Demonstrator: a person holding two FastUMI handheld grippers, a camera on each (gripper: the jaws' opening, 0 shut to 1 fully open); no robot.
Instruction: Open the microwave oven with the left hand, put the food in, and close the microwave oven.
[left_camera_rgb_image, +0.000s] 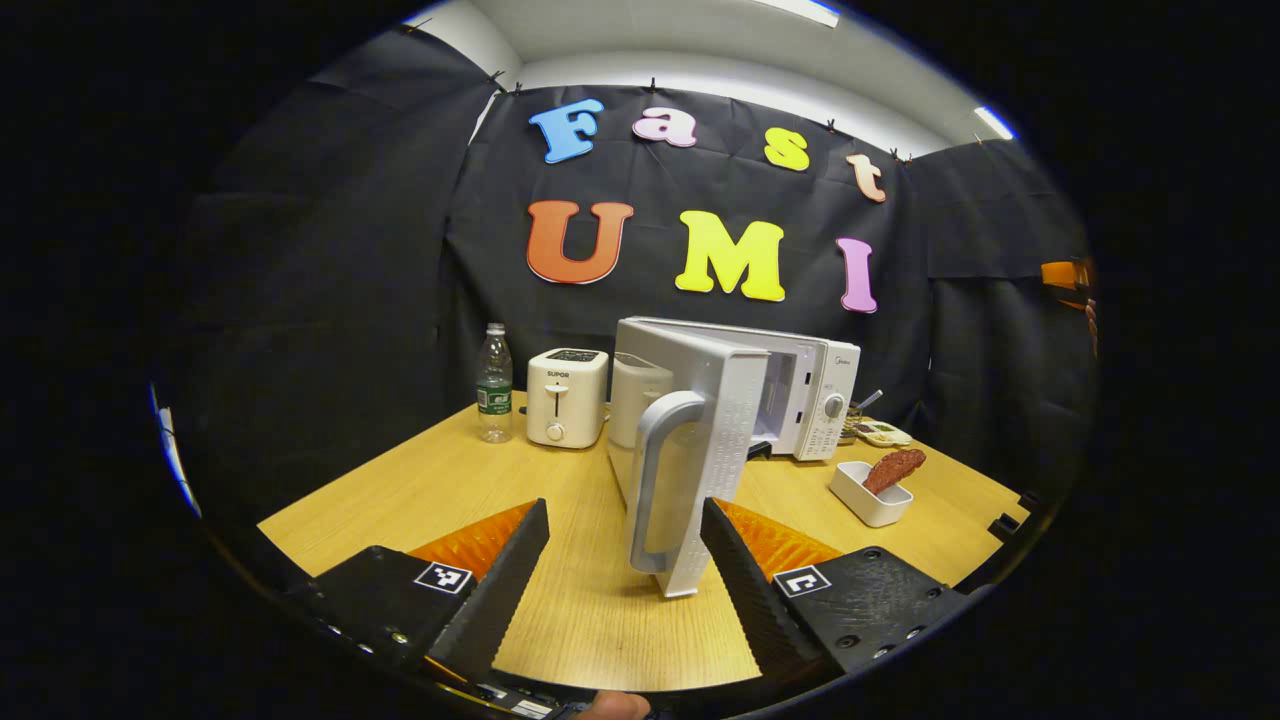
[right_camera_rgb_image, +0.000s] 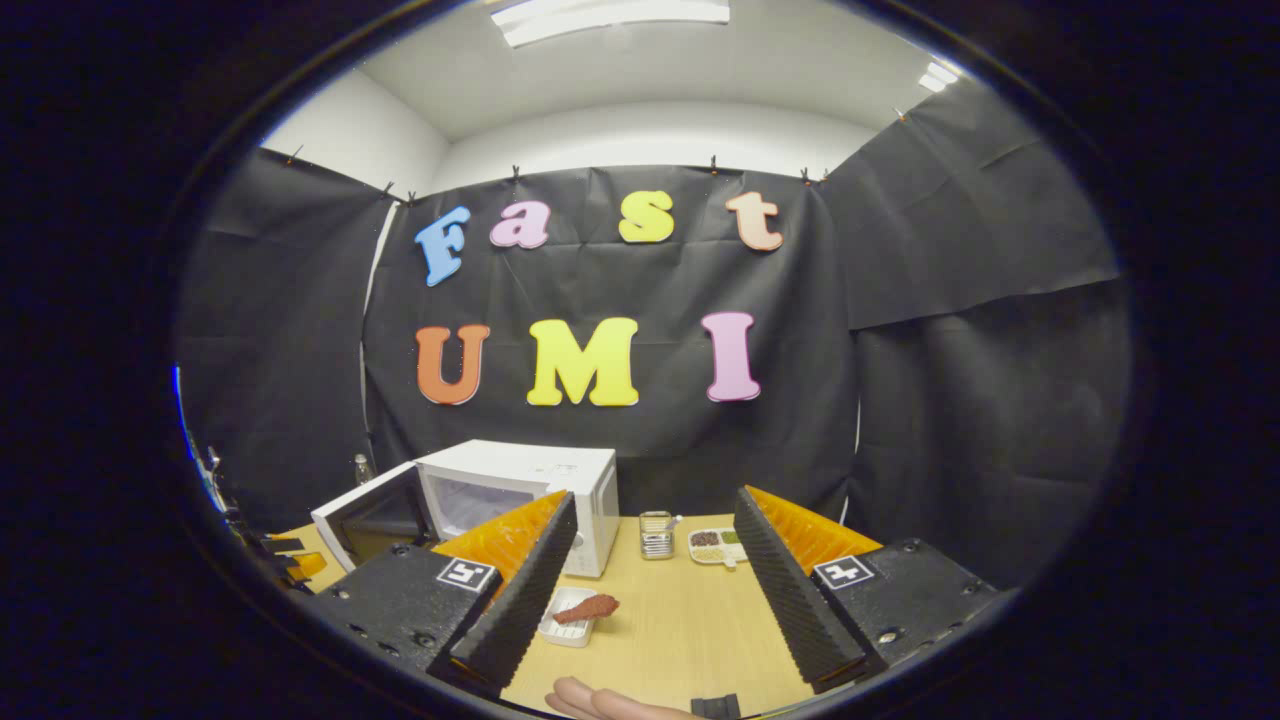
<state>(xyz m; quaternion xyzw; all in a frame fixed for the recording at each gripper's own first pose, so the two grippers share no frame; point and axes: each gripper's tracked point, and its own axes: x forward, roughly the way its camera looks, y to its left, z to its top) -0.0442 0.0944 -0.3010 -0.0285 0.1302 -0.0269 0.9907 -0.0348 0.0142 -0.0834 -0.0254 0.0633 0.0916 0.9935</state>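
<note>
White door (left_camera_rgb_image: 690, 460) stands swung out between the spread left gripper (left_camera_rgb_image: 625, 555). Food (right_camera_rgb_image: 588, 608) lies just ahead-left of the released right gripper (right_camera_rgb_image: 650, 590), the nearer one.

White microwave (left_camera_rgb_image: 800, 385), reddish-brown food (left_camera_rgb_image: 893, 469) in white dish (left_camera_rgb_image: 868, 496), tan wood-grain table (left_camera_rgb_image: 590, 600).

Open door (left_camera_rgb_image: 700, 450) (swung out) fronts the microwave (left_camera_rgb_image: 800, 395)

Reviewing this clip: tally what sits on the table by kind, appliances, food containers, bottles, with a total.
Appliances: 2, the microwave with its door swung open, and the toaster.
Food containers: 3, the white dish holding the food, the compartment tray, and the small jar.
Bottles: 1, the water bottle.
Total: 6.
</note>
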